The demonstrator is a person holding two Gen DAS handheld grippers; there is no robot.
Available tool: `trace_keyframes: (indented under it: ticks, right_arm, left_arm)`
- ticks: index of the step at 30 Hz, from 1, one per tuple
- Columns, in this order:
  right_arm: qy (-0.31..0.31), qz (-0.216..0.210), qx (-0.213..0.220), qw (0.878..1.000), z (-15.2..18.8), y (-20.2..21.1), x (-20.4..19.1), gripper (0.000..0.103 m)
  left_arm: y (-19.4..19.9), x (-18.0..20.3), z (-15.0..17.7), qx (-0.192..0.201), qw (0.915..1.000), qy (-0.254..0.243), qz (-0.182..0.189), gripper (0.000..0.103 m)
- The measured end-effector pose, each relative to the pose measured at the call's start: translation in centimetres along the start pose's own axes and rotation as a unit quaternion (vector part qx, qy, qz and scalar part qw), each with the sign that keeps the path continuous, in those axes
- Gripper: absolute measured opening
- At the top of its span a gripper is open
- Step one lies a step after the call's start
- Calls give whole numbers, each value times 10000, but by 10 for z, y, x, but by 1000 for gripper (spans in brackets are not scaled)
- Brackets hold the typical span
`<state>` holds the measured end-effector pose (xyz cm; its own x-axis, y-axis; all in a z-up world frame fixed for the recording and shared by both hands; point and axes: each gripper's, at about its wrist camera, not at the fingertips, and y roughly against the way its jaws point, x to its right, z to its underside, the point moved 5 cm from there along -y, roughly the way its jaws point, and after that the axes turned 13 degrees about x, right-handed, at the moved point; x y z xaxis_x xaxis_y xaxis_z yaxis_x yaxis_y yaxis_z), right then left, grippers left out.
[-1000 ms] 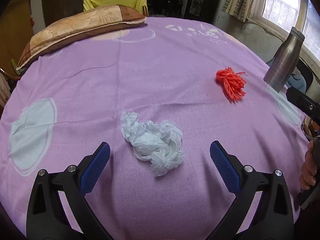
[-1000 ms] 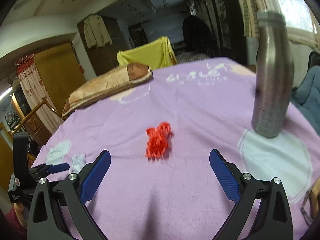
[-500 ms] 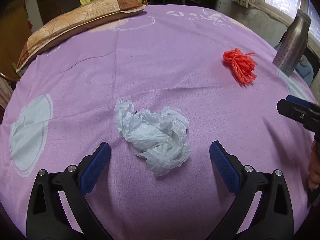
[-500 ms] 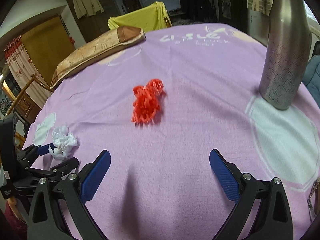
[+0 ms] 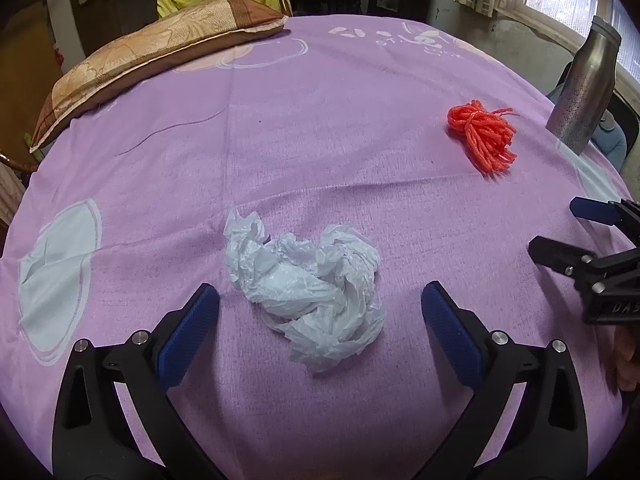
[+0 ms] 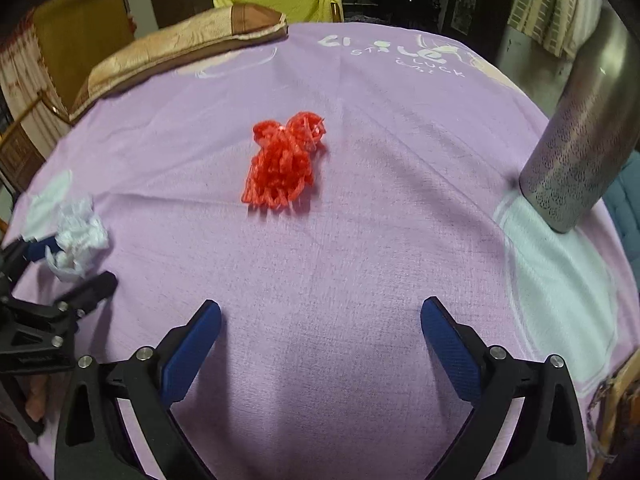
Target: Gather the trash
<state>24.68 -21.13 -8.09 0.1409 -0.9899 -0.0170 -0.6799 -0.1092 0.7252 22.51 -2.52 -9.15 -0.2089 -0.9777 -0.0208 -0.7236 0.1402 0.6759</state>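
White crumpled plastic bag [image 5: 312,284] on purple bedsheet [image 5: 320,120], lying between the left gripper [image 5: 320,320] fingers, spread wide, neither pad touching it; orange yarn bundle [image 5: 484,136] at 2 o'clock, well apart; steel bottle [image 5: 584,92] further toward 2; right gripper [image 6: 320,332] fingers also spread wide, holding nothing, yarn at 12 o'clock ahead of its tips, clear of them; pillow [image 5: 152,60] at 11 o'clock, far edge.

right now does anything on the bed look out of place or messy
Two bits of litter lie loose on the purple sheet: a crumpled white plastic bag and a tangled orange string bundle. A steel bottle also stands upright on the bedding, odd there.
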Motion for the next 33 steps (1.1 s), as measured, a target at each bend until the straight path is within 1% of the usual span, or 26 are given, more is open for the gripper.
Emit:
trace_keyframes:
  ticks: [3,4,6,8,10,13,16,20,24,25,28,30,32,33]
  right_arm:
    - [78,-55,46,9999,-1,-2,1,99]
    - [163,-145,113,9997,-2,-3,2,99]
    - [266,-241,115,9993,-8,-8,1,99]
    - [256,-241,141,9993,-17,-16,0,99]
    - [214,-220,168,9994,-27,-26,-4,99]
    - [239,-249,196,9992,-36,-36,-9,99]
    - [272,-323,223,9989,-36,-36,-8,99]
    - [294,-301,243,9988,-36,-35,-10,99]
    - [287,-338,253,9987,-36,-34,-10,99]
    - [258,-365,270,9986,-35,-34,-9,99]
    - [156,-618,364,9973,-40,-34,-13,99]
    - [110,-618,409,9972,-46,-38,-15,99]
    - [56,-704,365,9968,-52,-45,-19,99]
    - [38,-678,335,9971,-56,-50,-20,99]
  left_arm:
    - [0,1,0,15,9999,-120,64,98]
    - [-1,1,-1,12,9997,-201,139,98]
    - [-2,-2,-3,-17,9983,-403,419,98]
    - [-3,-8,-4,-20,9979,-398,505,98]
    - [-4,-13,-6,-7,9985,-315,451,98]
    - [-5,-12,-7,6,9983,-381,446,98]
    - [-11,-19,-12,2,9985,-363,410,98]
    - [-17,-37,-17,-10,9995,-158,289,98]
    - [-15,-35,-15,46,9999,-128,79,98]
    - [-14,-35,-15,47,9999,-118,72,98]
    - [-14,-35,-14,48,9999,-106,68,98]
    - [-14,-36,-15,48,9999,-103,62,98]
    - [-14,-35,-15,48,9999,-97,54,98]
    - [-14,-35,-14,49,9999,-94,49,98]
